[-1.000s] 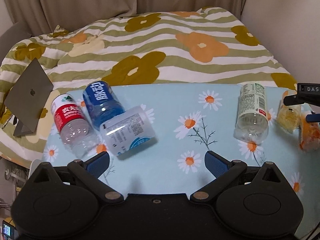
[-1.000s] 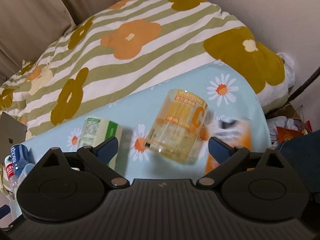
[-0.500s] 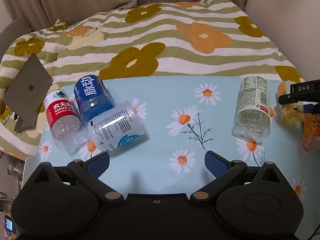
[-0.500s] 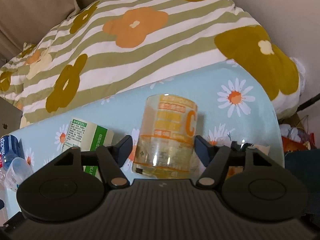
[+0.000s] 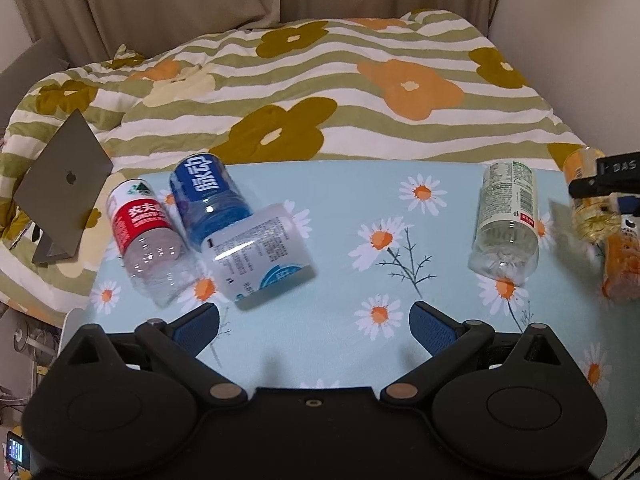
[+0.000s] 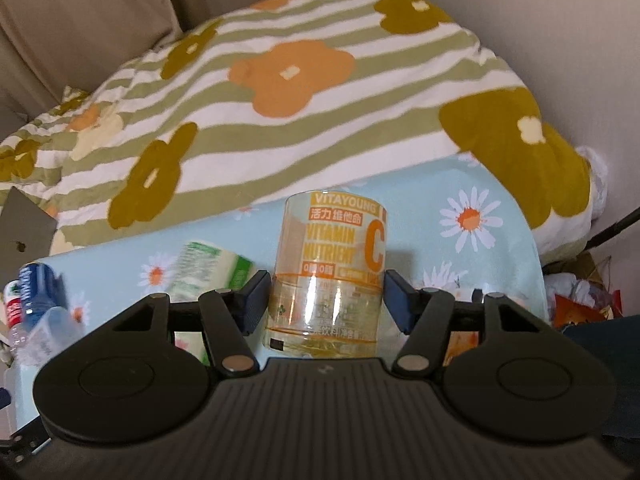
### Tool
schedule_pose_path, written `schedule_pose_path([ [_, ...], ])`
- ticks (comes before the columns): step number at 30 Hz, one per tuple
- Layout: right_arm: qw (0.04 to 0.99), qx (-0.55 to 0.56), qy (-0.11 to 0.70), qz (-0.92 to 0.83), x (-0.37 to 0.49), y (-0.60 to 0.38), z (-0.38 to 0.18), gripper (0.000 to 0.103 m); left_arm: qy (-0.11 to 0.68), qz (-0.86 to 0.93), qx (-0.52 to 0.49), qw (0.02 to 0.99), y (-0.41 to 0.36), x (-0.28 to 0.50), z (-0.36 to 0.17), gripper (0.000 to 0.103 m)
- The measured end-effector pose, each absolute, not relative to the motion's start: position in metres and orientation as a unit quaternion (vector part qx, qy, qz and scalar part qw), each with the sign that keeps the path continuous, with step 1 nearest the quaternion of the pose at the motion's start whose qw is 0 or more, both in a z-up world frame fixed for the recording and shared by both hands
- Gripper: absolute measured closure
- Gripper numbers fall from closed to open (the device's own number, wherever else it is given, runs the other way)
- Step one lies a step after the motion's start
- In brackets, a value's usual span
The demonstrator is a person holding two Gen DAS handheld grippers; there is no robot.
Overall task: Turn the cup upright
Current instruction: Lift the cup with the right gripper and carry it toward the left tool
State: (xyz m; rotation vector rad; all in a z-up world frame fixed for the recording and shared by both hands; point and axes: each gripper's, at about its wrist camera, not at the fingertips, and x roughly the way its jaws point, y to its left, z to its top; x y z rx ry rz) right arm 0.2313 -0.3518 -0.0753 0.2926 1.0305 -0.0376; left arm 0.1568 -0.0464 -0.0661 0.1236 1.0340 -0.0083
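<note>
A clear yellow cup with orange "VITAMIN C" print (image 6: 328, 280) sits between the pads of my right gripper (image 6: 326, 298), which is shut on it; the cup is tilted little and held over the daisy-print table (image 6: 472, 248). In the left wrist view the same cup (image 5: 588, 204) shows at the far right edge, with the right gripper (image 5: 608, 184) on it. My left gripper (image 5: 314, 326) is open and empty above the table's near middle (image 5: 328, 240).
Several cut bottle cups lie on their sides: red-label (image 5: 140, 232), blue-label (image 5: 208, 204) and white-label (image 5: 260, 252) at left, green-label (image 5: 506, 220) at right, an orange one (image 5: 622, 264) at far right. A laptop (image 5: 60, 180) rests on the striped duvet (image 5: 320, 92) behind.
My right gripper has closed on the yellow cup and turned it from tilted on its side to nearly vertical. The left gripper stayed open and drew back slightly.
</note>
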Motion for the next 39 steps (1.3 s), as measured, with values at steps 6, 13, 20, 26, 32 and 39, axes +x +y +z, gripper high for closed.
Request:
schedule_pose_path([
  [6,0.870,0.130,0.476,0.012,0.194,-0.313,-0.046,0.027,0.482,-0.019,0.047,0.875,-0.025,0.135,-0.059,0.000],
  [13,0.864,0.115,0.490,0.029,0.145,-0.253,-0.047,0.027,0.467,-0.041,0.042,0.882,0.005,0.102,-0.056,0.000],
  [20,0.854,0.108,0.506,0.043,0.104,-0.195,-0.077,0.026,0.468,-0.059,0.037,0.881,0.033,0.082,-0.064,0.000],
  [26,0.853,0.083,0.513,0.049,0.089,-0.162,-0.105,0.027,0.476,-0.069,0.049,0.875,0.044,0.074,-0.078,0.000],
  [32,0.854,0.071,0.515,0.036,0.089,-0.155,-0.116,0.026,0.483,-0.074,0.063,0.870,0.049,0.072,-0.087,0.000],
  [39,0.852,0.062,0.519,0.027,0.091,-0.151,-0.119,0.021,0.482,-0.080,0.070,0.869,0.052,0.074,-0.089,0.000],
])
